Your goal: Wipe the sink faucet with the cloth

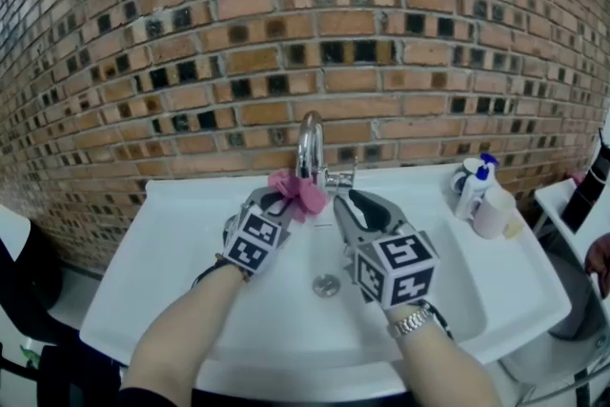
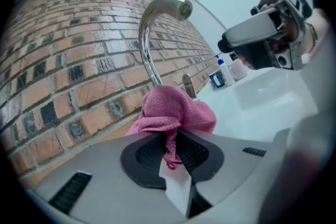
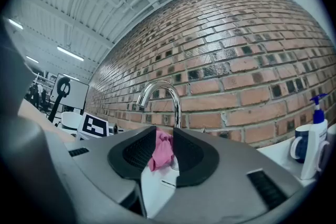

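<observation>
A chrome gooseneck faucet [image 1: 308,143] rises at the back of the white sink [image 1: 172,234]. My left gripper [image 1: 286,198] is shut on a bunched pink cloth [image 1: 303,191], which sits against the foot of the faucet's neck on its left side. In the left gripper view the cloth [image 2: 176,110] bulges out past the pads, with the faucet [image 2: 149,34] curving above it. My right gripper [image 1: 348,205] hangs over the basin just right of the faucet, open and holding nothing. In the right gripper view, the cloth [image 3: 161,150] and the faucet [image 3: 170,97] show beyond its parted jaws.
A brick wall [image 1: 286,43] stands directly behind the sink. On the sink's right rim are a spray bottle [image 1: 477,186], a mug and a white cup [image 1: 493,210]. The faucet's lever [image 1: 341,176] sits right of the spout base. The drain [image 1: 326,284] lies below my grippers.
</observation>
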A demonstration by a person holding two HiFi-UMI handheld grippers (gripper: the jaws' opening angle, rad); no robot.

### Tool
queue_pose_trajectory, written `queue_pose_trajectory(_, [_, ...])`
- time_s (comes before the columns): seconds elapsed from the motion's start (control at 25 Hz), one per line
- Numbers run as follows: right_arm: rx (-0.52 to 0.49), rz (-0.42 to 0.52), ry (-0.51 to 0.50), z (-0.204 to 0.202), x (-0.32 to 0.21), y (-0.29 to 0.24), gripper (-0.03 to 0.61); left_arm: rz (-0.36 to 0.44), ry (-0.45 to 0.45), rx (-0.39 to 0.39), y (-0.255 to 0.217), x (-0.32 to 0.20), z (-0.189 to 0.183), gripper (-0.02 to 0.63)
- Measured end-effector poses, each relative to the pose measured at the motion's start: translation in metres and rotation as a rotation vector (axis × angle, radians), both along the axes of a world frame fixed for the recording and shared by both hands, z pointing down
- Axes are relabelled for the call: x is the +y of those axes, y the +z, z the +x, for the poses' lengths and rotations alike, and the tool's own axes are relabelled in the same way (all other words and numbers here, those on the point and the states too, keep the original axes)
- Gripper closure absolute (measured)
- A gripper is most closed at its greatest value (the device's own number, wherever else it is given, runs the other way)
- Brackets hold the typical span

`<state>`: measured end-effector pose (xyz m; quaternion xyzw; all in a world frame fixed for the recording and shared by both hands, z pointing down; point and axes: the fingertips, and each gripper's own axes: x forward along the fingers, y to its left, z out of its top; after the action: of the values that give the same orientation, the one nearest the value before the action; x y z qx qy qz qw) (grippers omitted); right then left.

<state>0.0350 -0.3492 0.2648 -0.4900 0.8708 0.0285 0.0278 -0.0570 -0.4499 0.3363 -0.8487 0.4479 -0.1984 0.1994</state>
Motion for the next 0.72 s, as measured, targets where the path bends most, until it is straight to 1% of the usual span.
queue_pose_trajectory(0.12, [0.001, 0.001, -0.001, 0.0, 0.0, 0.001, 0.463, 0.139, -0.008, 0.02, -0.024, 0.014, -0.001, 0.558])
queue_pose_trajectory(0.24, [0.001, -0.001, -0.001, 0.0, -0.001, 0.001, 0.463, 0.264, -0.007, -0.008, -0.044, 0.029, 0.002, 0.558])
queue_pose_trajectory(0.4, [0.004, -0.007, 0.0, -0.001, -0.001, 0.003, 0.463, 0.357, -0.008, -0.036, -0.063, 0.041, 0.005, 0.558])
queue_pose_trajectory(0.56, [0.001, -0.012, 0.003, 0.001, -0.003, 0.005, 0.463, 0.447, 0.018, -0.092, -0.072, 0.049, 0.013, 0.558])
queue_pose_trajectory(0.72, [0.002, -0.012, 0.002, 0.0, -0.003, 0.004, 0.463, 0.493, 0.017, -0.104, -0.08, 0.052, 0.013, 0.558])
